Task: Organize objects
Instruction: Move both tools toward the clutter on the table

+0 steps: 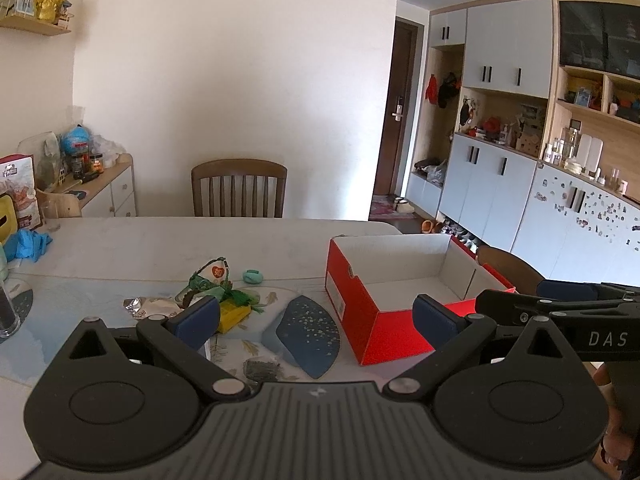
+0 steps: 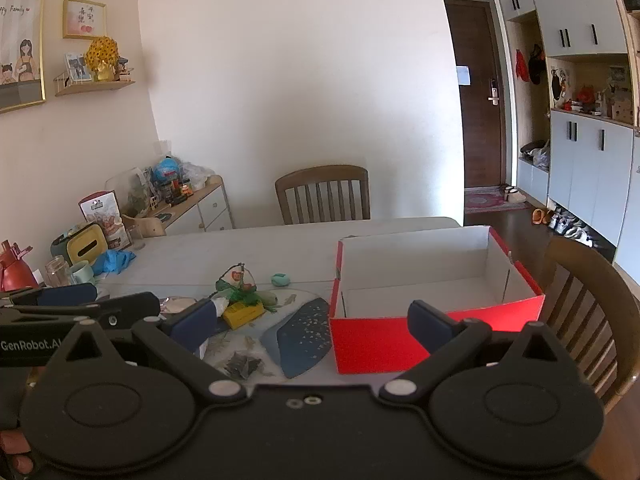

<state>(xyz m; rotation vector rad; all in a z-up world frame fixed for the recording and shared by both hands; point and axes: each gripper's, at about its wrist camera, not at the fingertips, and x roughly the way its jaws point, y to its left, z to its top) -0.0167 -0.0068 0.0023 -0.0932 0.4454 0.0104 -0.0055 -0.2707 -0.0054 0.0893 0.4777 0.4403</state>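
An open red shoebox (image 1: 376, 320) (image 2: 400, 340) with a white inside stands on the table's right half, nothing in it. Left of it lies a heap of small things: a yellow box (image 1: 234, 316) (image 2: 244, 314), a green tassel and beads (image 1: 218, 286) (image 2: 240, 292), a printed pouch (image 1: 214, 270), a foil packet (image 1: 134, 305), and a teal oval case (image 1: 253, 276) (image 2: 280, 279) a little apart. My left gripper (image 1: 316, 316) hovers open before the heap and box. My right gripper (image 2: 316, 318) hangs open too, nothing between its fingers.
A wooden chair (image 1: 239, 189) stands at the table's far side and another (image 2: 588, 300) at the right end. Blue gloves (image 2: 114, 260), a tissue box (image 2: 86, 246), jars and a red flask (image 2: 14, 268) crowd the left edge. A glass (image 1: 8, 312) stands near left.
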